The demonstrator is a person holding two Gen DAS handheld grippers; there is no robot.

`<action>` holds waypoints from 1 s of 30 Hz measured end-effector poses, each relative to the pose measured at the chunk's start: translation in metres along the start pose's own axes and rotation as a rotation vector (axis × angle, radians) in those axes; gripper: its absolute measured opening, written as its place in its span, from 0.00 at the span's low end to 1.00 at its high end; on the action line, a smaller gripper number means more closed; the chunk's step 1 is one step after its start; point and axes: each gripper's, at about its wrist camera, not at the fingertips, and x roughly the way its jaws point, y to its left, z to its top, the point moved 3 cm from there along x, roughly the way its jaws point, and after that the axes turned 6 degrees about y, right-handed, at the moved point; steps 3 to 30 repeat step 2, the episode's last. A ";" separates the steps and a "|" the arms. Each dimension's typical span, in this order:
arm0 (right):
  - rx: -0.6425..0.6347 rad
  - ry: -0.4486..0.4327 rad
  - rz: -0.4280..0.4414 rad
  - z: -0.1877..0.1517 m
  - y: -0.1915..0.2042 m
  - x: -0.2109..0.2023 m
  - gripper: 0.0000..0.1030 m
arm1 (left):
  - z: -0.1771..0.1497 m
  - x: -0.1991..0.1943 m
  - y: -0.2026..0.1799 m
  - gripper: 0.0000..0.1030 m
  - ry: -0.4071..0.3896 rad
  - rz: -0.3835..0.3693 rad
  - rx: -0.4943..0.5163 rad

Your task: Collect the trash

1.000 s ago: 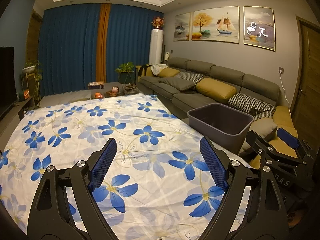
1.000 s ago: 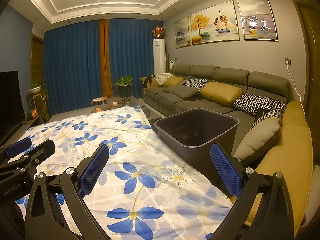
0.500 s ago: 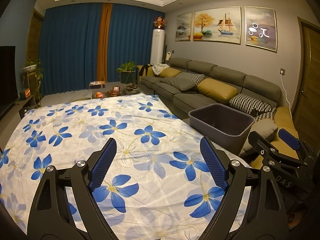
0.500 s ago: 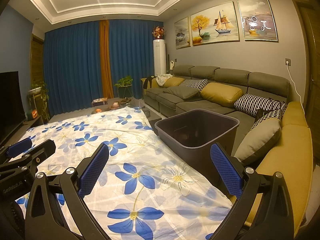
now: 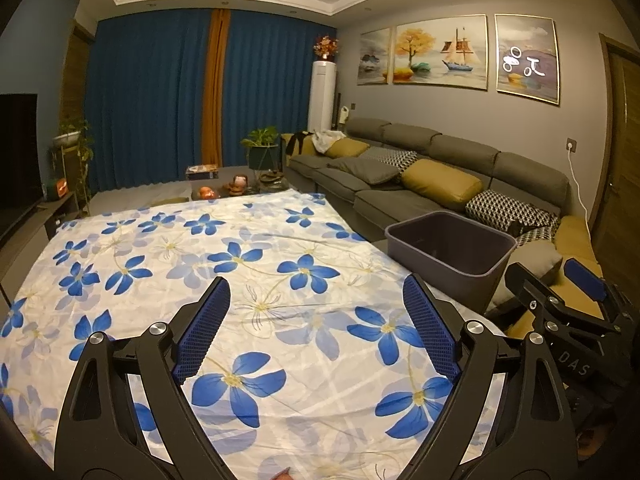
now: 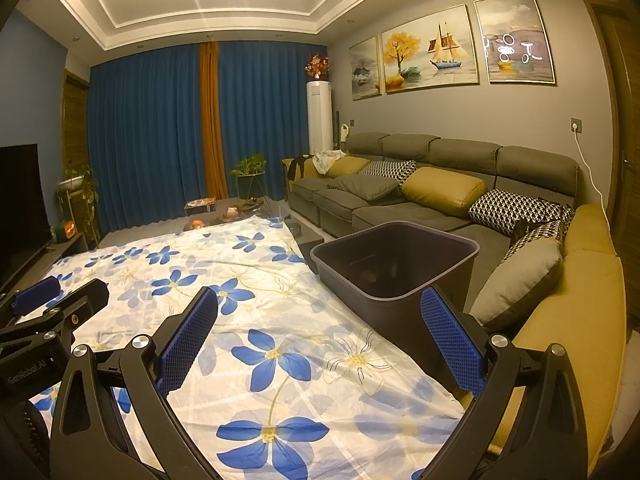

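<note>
A dark grey bin [image 5: 440, 258] stands at the right edge of the flower-print cloth [image 5: 248, 240], against the sofa. In the right wrist view the bin [image 6: 384, 312] is close ahead, with dim shapes at its bottom that I cannot make out. My left gripper [image 5: 316, 284] hovers over the cloth; its jaws are opening wide with nothing between them. My right gripper [image 6: 320, 292] is open and empty, its right finger in front of the bin wall. Each gripper shows at the edge of the other's view: the right gripper [image 5: 560, 300] and the left gripper [image 6: 52, 300].
A grey sofa [image 6: 420, 208] with yellow and patterned cushions runs along the right wall. A low table with small items [image 5: 240, 186], a potted plant [image 5: 262, 144] and blue curtains stand beyond the cloth. A television [image 6: 20, 204] is on the left.
</note>
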 end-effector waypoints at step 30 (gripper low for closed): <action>0.000 -0.001 0.000 0.001 0.000 0.000 0.95 | 0.001 -0.001 0.001 0.84 -0.001 0.015 -0.006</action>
